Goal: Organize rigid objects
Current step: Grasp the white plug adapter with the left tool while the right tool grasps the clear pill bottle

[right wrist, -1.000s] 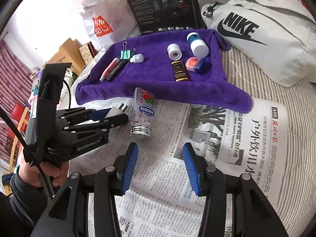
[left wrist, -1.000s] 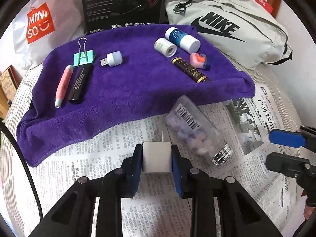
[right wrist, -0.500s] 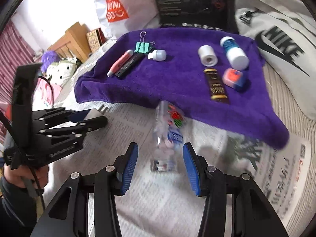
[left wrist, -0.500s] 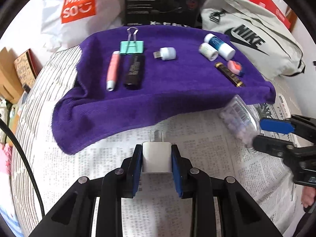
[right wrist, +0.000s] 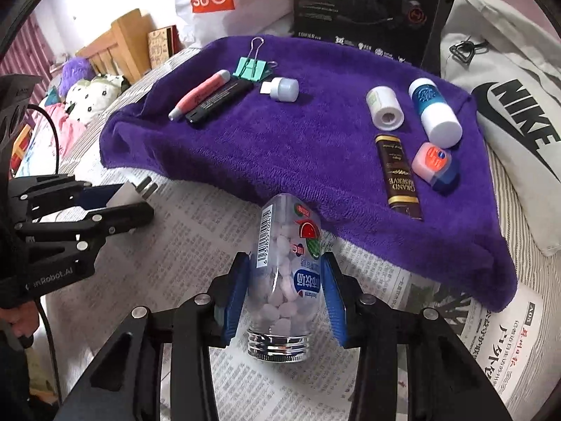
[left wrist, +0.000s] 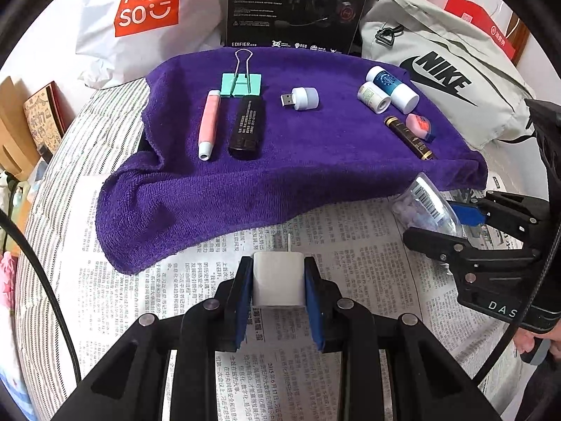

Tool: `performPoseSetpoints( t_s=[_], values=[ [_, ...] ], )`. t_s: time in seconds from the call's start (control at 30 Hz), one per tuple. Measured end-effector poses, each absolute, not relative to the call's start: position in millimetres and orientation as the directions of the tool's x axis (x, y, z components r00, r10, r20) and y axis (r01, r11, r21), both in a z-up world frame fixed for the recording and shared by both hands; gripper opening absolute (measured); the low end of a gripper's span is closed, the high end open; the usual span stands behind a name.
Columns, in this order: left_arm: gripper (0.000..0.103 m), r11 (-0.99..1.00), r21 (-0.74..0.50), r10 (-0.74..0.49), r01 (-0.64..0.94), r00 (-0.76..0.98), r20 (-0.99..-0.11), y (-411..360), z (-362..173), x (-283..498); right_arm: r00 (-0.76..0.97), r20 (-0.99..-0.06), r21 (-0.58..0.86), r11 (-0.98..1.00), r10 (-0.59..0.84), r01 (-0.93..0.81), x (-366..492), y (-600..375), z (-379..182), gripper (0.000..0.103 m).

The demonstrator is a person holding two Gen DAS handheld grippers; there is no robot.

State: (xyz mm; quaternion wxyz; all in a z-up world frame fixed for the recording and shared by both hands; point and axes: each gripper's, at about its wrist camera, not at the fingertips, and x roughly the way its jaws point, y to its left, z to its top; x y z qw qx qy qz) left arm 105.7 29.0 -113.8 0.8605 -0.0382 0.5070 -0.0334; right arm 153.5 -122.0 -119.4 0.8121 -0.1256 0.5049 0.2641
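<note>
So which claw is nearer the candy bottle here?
Right. The right claw straddles the candy bottle on the newspaper, pads either side. The left claw sits off to its left, clamping a white charger.

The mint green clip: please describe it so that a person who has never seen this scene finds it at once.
Look at the purple towel spread over the newspaper. At its far edge, left of the small white USB light, lies the clip, just beyond the pink pen and the black stick. It alone has silver wire handles.
</note>
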Motion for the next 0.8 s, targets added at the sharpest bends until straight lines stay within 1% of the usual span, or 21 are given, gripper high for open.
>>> performPoseSetpoints(
  t_s=[0.17, 0.37, 0.53, 0.67, 0.8],
  values=[
    [0.027, 0.995, -0.1, -0.102, 0.03, 0.487, -0.867, 30, -115, 105, 0.338, -0.896, 0.057, 0.83, 0.287, -0.554, 149, -131, -119, 0.042],
    [0.027, 0.998, -0.037, -0.057, 0.05, 0.492, -0.869, 21, -117, 105, 0.358, -0.893, 0.036, 0.835, 0.275, -0.55, 147, -130, -120, 0.042],
    [0.027, 0.998, -0.045, -0.056, 0.035, 0.482, -0.874, 22, -118, 107, 0.376, -0.883, 0.023, 0.825, 0.282, -0.565, 143, -131, -121, 0.042],
    [0.027, 0.998, -0.007, -0.034, 0.055, 0.498, -0.866, 18, -118, 106, 0.353, -0.892, 0.035, 0.823, 0.281, -0.567, 138, -135, -120, 0.041],
    [0.026, 0.997, -0.04, -0.066, 0.063, 0.486, -0.872, 23, -115, 105, 0.341, -0.898, 0.045, 0.828, 0.279, -0.558, 132, -144, -116, 0.041]
  ],
)
